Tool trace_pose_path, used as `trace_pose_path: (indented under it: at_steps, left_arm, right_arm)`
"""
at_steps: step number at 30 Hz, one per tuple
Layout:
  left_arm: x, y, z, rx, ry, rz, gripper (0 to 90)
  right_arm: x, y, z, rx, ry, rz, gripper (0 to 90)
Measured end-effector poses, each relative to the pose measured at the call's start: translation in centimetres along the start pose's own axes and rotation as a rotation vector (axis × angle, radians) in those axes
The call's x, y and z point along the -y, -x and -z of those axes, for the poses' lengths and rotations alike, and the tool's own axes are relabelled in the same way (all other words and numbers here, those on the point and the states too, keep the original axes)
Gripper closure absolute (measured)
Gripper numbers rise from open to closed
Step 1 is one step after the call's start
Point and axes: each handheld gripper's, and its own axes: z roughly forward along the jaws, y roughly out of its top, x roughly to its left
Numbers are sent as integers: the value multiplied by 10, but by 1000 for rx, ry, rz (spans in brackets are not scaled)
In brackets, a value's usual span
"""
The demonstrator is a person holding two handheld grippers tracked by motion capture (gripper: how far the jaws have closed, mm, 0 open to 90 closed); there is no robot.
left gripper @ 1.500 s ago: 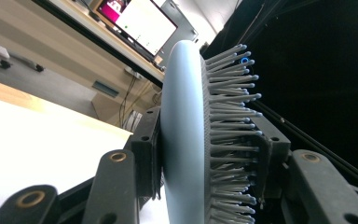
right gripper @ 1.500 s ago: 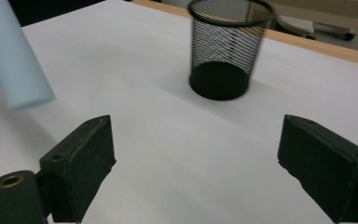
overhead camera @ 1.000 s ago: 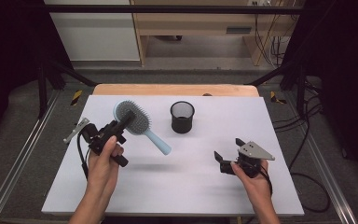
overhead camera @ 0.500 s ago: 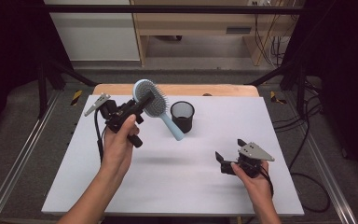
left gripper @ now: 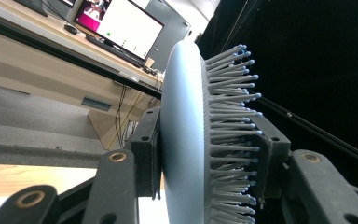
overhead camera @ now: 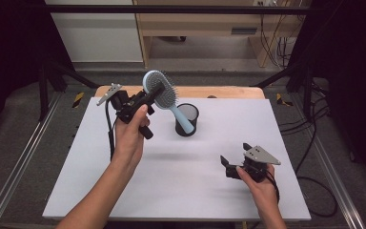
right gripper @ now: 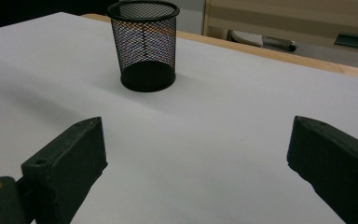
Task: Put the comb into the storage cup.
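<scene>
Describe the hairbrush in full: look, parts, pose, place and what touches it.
The hairbrush is pale blue and looks like plastic, with an oval head and a slim handle. Grey bristles with small blue tips cover one face of the head. The left gripper clamps the head, one jaw on the smooth back and the other among the bristles. The brush is held in the air, tilted, head up, with the handle slanting down in front of the black mesh cup; whether they touch is unclear.

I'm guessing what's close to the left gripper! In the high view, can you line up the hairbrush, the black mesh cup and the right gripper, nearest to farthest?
1. Hairbrush: clamped in the left gripper, raised above the table.
2. Black mesh cup: on the table, just beside and below the brush handle.
3. Right gripper: far across, low near the table's front right.
</scene>
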Motion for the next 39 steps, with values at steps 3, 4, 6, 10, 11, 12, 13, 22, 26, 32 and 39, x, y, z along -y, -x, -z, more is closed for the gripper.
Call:
trace_pose_path:
  at_steps: [3, 4, 6, 10, 11, 12, 13, 22, 26, 32, 39]
  left_arm:
    - [-2, -1, -6, -8, 4, -10, 531]
    - [-3, -1, -8, -13, 5, -10, 531]
    - [-4, -2, -13, -18, 6, -13, 531]
    - [-5, -2, -18, -22, 9, -20, 531]
    - [-6, -2, -20, -23, 9, -24, 531]
    - [-6, -2, -21, -28, 7, -26, 530]
    - [-7, -2, -23, -32, 7, -32, 531]
    - [-13, -1, -35, -42, -2, -70, 530]
    - [-16, -3, -41, -54, 0, -97, 530]
    - [-12, -6, -51, -77, -23, -139, 530]
    - [-13, -13, -57, -96, -14, -133, 529]
  right_arm:
    - [0, -1, 0, -1, -1, -1, 47]
    - [0, -1, 0, -1, -2, -2, 47]
    - [0, -1, 0, -1, -2, -5, 47]
    - [-1, 0, 0, 0, 2, -6, 48]
    - [0, 0, 0, 1, 1, -7, 49]
    - [0, 0, 0, 1, 1, -9, 49]
    - [0, 1, 0, 2, 1, -11, 49]
    - [0, 2, 1, -1, 1, -21, 54]
    - [0, 3, 1, 2, 2, -20, 55]
    - [0, 3, 1, 3, 3, -24, 55]
    - [0, 4, 2, 7, 6, -26, 57]
